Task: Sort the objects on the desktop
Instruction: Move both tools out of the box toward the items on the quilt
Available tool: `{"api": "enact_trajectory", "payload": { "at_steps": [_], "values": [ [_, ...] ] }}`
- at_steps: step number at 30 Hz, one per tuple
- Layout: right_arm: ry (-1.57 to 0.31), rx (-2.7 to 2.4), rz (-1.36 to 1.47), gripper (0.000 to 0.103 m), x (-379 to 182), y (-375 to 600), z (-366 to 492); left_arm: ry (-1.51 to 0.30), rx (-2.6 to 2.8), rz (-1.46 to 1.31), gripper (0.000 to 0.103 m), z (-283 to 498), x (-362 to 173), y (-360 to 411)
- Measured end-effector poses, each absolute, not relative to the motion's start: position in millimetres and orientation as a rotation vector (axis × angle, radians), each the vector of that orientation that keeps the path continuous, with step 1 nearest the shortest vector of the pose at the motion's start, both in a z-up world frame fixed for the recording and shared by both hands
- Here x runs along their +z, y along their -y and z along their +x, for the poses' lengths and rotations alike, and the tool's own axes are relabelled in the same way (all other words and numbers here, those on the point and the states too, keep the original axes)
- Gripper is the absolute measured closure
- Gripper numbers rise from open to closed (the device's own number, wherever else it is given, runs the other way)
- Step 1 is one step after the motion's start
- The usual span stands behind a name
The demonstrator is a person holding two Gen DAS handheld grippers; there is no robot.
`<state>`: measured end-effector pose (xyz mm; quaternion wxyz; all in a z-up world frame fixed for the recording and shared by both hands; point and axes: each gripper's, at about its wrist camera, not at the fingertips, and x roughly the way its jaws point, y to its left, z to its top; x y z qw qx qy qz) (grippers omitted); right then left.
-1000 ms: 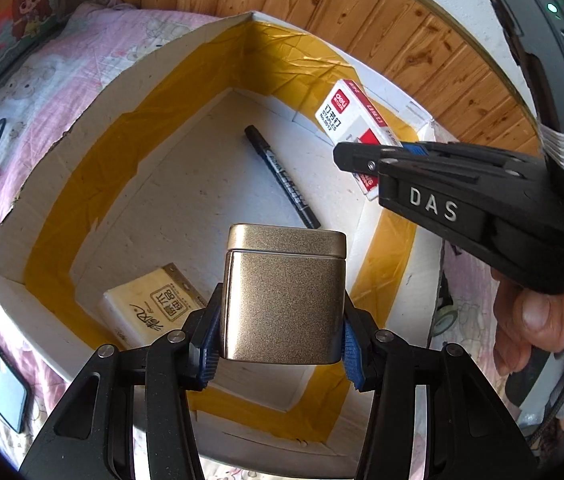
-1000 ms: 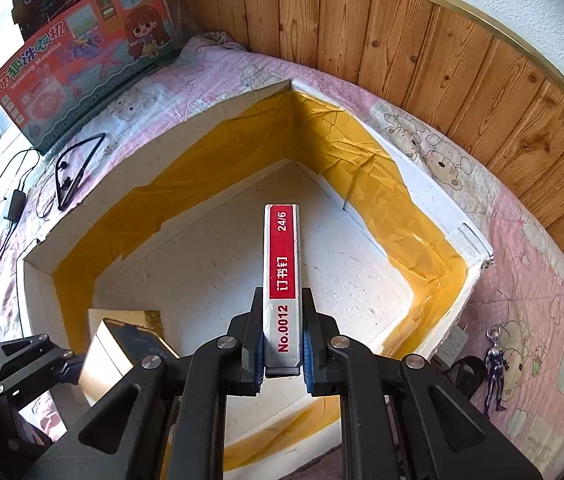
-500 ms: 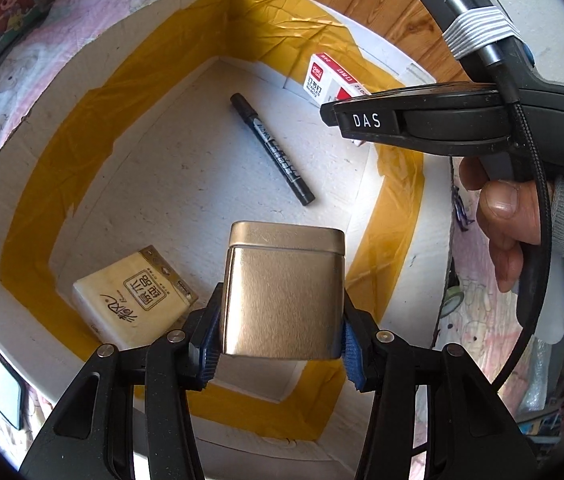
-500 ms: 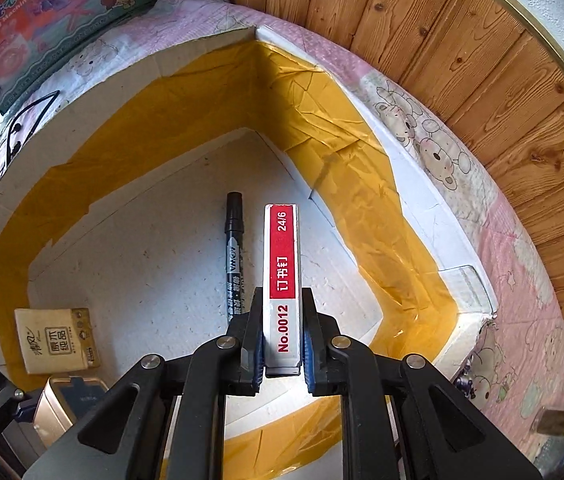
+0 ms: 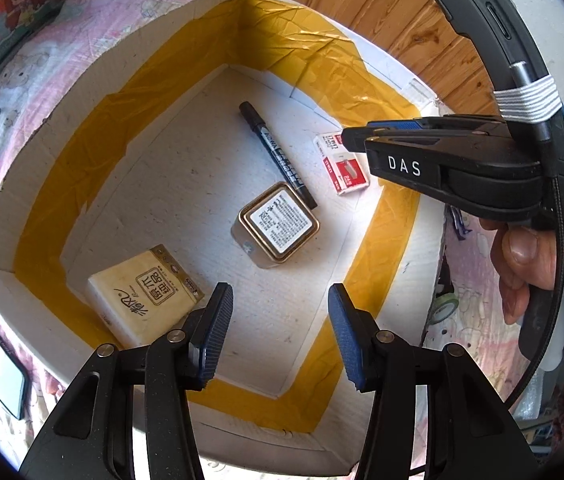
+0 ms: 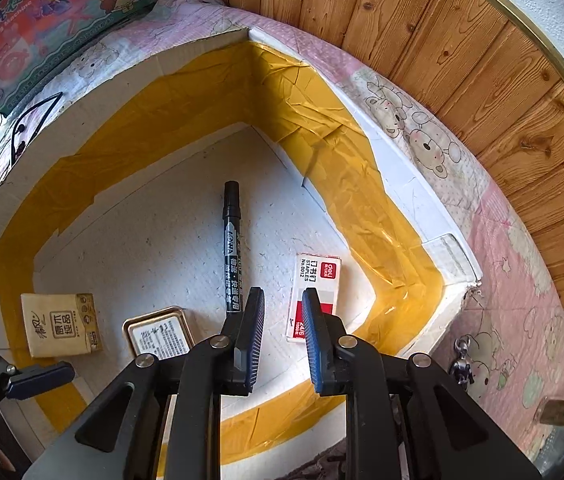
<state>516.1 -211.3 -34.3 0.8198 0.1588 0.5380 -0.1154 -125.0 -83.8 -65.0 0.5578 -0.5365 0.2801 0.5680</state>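
I read the left claw [image 5: 280,332] standing wide apart and empty above the white box [image 5: 62,128]; the gold tin [image 5: 278,226] lies on the box floor, label up, touching the black marker [image 5: 278,156]. The right claw [image 6: 282,338] has just been opening, its pads clear of the staple box [image 6: 315,280], which lies flat beside the marker; the tissue pack [image 5: 146,296] sits near the tin.

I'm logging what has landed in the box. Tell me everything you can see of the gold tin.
The gold tin is a squarish metal box with rounded corners and a brushed golden finish. It lies on the white floor of the cardboard box, a white printed label in a raised rim facing up. The black marker ends at its far edge; whether they touch is unclear. No gripper holds it.
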Motion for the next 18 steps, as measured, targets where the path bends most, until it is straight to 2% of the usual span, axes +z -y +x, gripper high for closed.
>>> {"api": "enact_trajectory", "payload": {
  "at_steps": [11,18],
  "values": [
    [-1.138,-0.235,0.308,0.075,-12,190,491,-0.653,1.402,-1.194,0.051,-120,-41,100],
    [-1.129,-0.237,0.288,0.074,2,174,477,-0.624,1.423,-1.166,0.051,-118,-25,110]
  ]
}}
